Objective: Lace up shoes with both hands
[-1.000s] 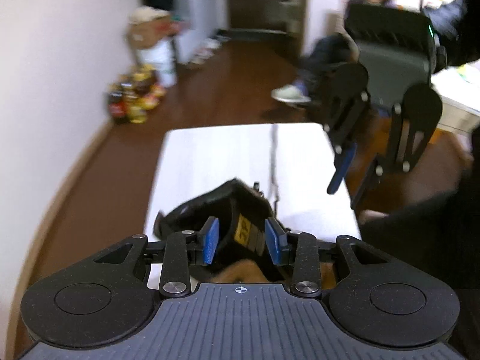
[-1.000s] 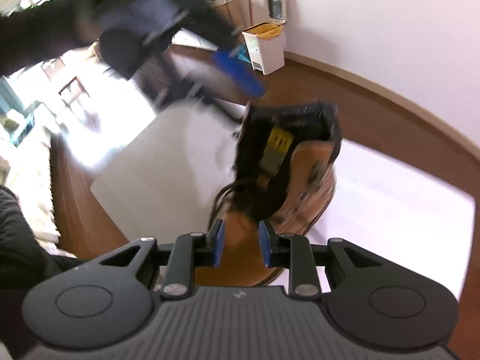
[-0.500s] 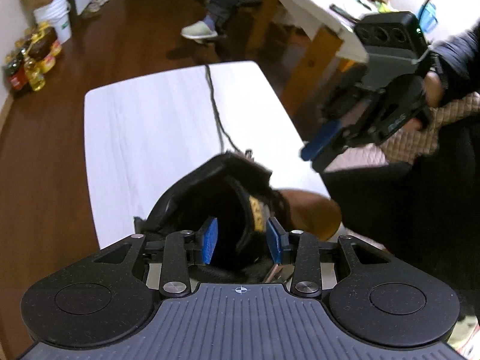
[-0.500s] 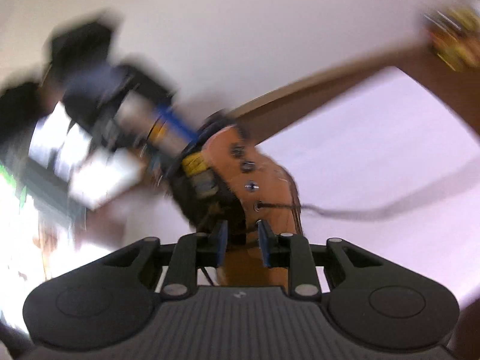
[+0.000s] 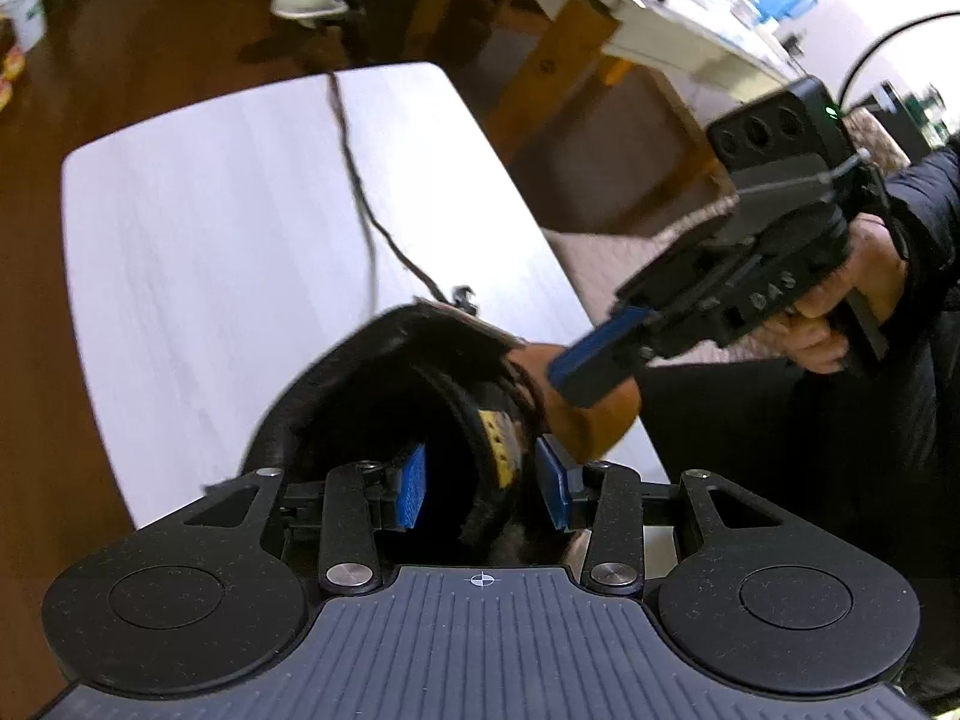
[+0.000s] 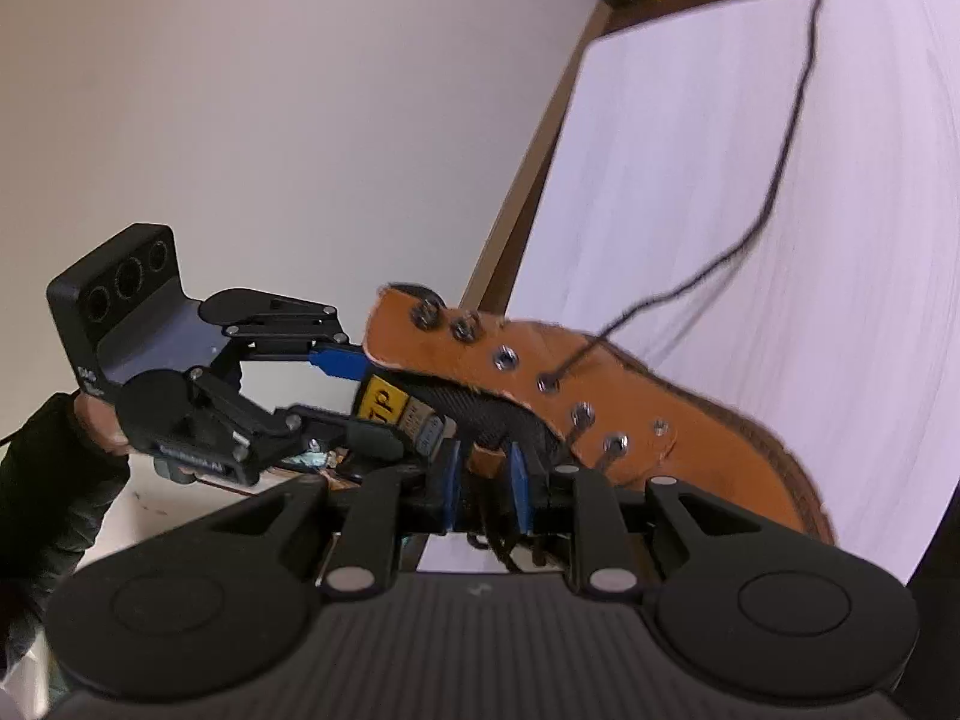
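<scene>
Boot tipped onto its side, eyelets now facing me.
My left gripper (image 5: 483, 489) is opening around the boot (image 6: 630, 414) collar; right gripper (image 6: 485, 485) pinches the tan flap, lace (image 6: 774, 180) trailing.

Tan boot (image 6: 630, 396) — black lining, dark lace (image 6: 774, 180) — on white table (image 6: 840, 240).

The left gripper (image 5: 480, 489) at lower centre has its jaws opening. The right gripper (image 6: 485, 483), lower centre, held by a hand (image 5: 840, 312) at right, stands narrowly parted.
</scene>
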A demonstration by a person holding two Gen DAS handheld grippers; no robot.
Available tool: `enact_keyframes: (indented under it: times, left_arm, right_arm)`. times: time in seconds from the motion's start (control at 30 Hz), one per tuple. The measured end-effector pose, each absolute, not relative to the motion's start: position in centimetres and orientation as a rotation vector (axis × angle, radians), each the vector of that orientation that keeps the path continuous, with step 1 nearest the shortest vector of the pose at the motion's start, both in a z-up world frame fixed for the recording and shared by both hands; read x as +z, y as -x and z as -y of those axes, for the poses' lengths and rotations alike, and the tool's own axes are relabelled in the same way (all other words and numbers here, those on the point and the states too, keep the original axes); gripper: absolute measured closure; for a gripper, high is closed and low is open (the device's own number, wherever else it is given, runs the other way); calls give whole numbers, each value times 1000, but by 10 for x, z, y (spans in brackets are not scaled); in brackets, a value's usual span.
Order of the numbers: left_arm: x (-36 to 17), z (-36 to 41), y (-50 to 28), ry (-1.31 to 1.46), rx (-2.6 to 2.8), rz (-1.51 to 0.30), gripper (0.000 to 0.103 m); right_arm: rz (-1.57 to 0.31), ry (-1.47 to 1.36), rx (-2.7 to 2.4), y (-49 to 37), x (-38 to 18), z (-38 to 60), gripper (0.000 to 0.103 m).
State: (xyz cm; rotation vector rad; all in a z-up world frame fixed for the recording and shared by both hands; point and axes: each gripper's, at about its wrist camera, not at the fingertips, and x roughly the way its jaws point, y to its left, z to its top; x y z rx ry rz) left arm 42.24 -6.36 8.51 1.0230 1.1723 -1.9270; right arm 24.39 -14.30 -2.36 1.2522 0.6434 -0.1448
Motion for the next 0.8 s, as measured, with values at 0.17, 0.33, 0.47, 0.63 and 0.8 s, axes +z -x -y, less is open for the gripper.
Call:
enact_keyframes:
  times: [0.17, 0.33, 0.47, 0.63, 0.8]
  left_arm:
    - [73, 68, -419, -1023, -1974, -1199, 90]
    - [72, 64, -420, -998, -2027, -1176, 91]
    - [76, 58, -418, -994, -2056, -1134, 91]
    - [81, 52, -419, -994, -2062, -1115, 91]
    - [84, 48, -419, -989, -2076, -1096, 91]
  right_arm:
    - [-610, -1284, -153, -237, -33, 137, 81]
    - [-560, -1299, -157, -232, -34, 136, 81]
    - [-559, -1284, -157, -240, -39, 134, 81]
    - [-535, -1291, -160, -245, -51, 142, 81]
    - [-510, -1361, -143, -245, -66, 148, 81]
